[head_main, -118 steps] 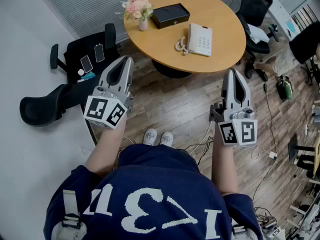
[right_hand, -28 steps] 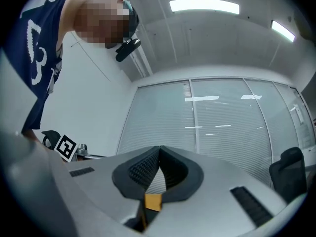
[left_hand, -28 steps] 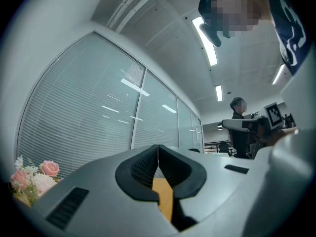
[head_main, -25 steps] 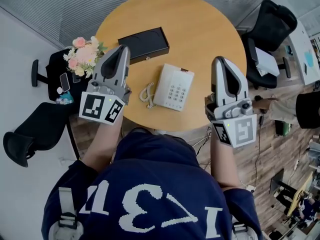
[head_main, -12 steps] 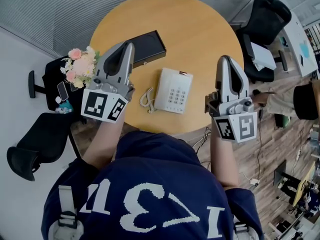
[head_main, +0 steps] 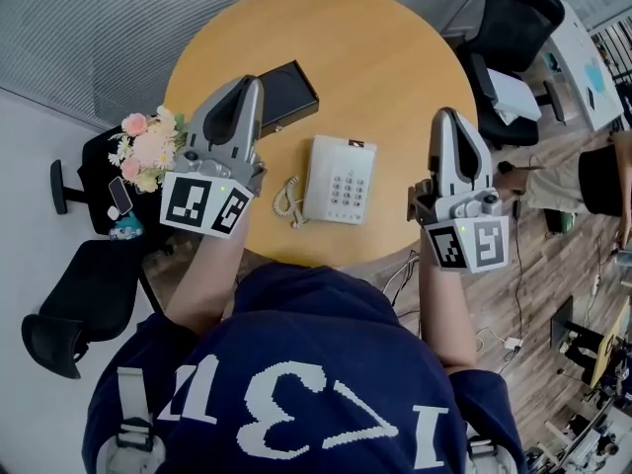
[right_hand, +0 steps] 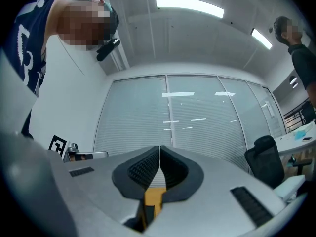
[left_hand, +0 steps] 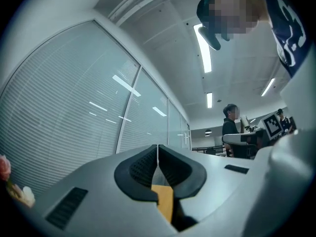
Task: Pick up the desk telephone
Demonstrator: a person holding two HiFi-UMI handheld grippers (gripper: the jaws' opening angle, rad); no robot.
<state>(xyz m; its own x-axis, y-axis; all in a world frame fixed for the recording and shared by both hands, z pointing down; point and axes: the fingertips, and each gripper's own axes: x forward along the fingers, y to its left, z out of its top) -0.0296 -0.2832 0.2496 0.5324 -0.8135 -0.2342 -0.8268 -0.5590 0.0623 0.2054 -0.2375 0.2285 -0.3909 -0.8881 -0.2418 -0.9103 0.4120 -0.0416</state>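
Left gripper (head_main: pixel 247 87) pointed forward from bare left forearm (head_main: pixel 205 270), jaws pressed together, nothing between. Right gripper (head_main: pixel 446 118) roughly parallel, well apart, jaws likewise together, empty.

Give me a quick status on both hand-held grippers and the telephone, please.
Left hand-held gripper shut, empty. Right hand-held gripper shut, empty. Desk telephone flat on table between them, untouched. Black box beyond, nothing blocking.

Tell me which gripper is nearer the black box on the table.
Left. The left gripper hovers by the black box's left end; the right gripper is beyond the telephone.
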